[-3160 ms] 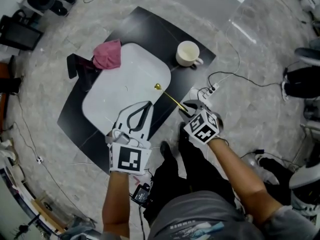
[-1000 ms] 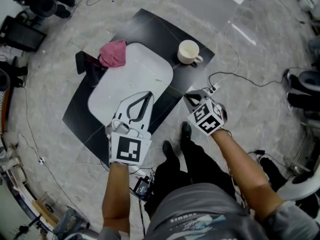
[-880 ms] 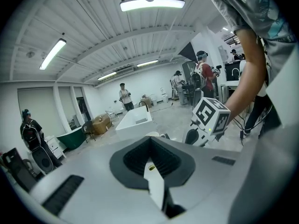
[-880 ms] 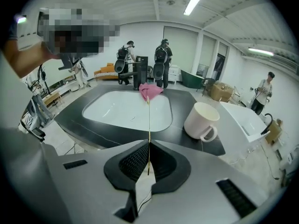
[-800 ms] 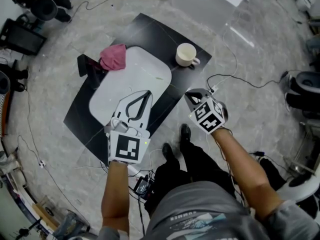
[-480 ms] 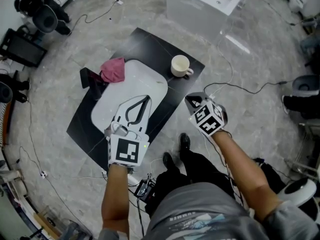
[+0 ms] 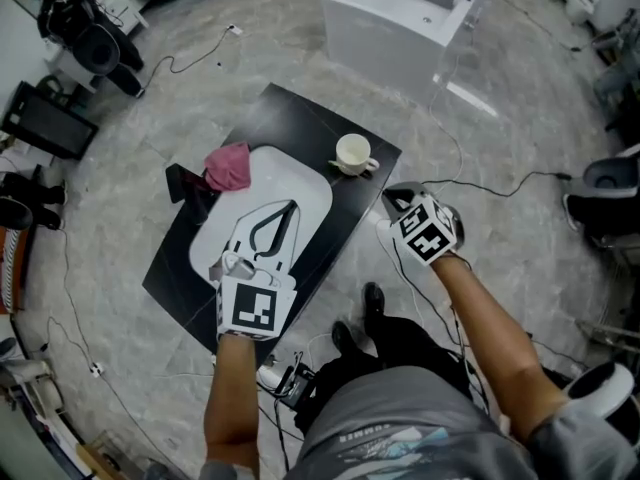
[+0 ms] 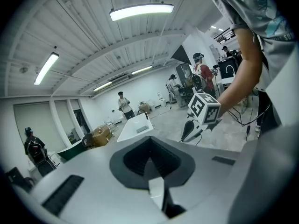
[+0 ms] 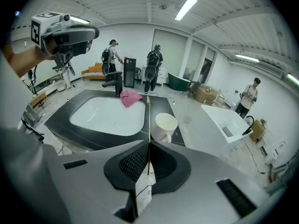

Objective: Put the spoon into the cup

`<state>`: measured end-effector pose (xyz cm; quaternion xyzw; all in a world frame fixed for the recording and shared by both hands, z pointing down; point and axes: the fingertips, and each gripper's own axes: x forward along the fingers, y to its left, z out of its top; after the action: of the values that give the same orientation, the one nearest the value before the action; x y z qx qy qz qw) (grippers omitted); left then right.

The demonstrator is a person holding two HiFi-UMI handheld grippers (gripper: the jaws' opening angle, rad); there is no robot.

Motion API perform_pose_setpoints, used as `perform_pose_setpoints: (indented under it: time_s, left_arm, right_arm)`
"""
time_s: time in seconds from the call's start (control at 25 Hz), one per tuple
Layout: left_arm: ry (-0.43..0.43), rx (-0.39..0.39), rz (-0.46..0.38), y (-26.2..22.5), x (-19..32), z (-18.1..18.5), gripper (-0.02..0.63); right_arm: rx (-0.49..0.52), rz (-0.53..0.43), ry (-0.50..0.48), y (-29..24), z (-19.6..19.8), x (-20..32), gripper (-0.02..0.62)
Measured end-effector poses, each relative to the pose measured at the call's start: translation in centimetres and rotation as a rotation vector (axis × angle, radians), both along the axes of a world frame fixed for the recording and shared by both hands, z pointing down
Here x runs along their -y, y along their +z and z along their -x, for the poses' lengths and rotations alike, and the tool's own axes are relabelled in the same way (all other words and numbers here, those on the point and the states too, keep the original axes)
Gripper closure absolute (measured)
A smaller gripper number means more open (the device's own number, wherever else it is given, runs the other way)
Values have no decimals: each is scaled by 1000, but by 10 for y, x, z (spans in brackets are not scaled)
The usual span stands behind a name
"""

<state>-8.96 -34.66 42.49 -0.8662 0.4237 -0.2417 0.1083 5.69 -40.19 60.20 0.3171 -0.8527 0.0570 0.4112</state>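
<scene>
Gold and thin, the spoon (image 9: 149, 125) is pinched by its handle between the narrow-set fingers of the right gripper (image 9: 148, 146). Its long axis runs straight out ahead of them, with the small bowl at the far end. The cup (image 9: 165, 125) stands upright on the black tabletop (image 9: 70, 115), past the spoon's tip and a little to the right of its line, mouth open upward.

The right hand is plainly the nearer one. The left gripper (image 7: 287, 211) hangs well off to the left over the white tray (image 7: 300, 173), fingers closed together on nothing.

By my reading, the carry is under way and the drop is not yet made. The tip must go forward and slightly right, then dip into the mouth.

Nothing stands above the cup. The tabletop's edge runs just beside the cup on its right, and the tray's rim lies left of the spoon line. A pink cloth (image 9: 130, 97) sits far beyond the fingers, clear of the path.
</scene>
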Motion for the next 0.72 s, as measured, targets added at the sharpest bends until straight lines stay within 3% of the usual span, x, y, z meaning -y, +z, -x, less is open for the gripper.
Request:
perform_pose_setpoints:
  time_s: [0.72]
  left_arm:
    - [9,9,22,7,23,-9,604]
  right_arm:
    - [-88,59,40,25,-41,45,563]
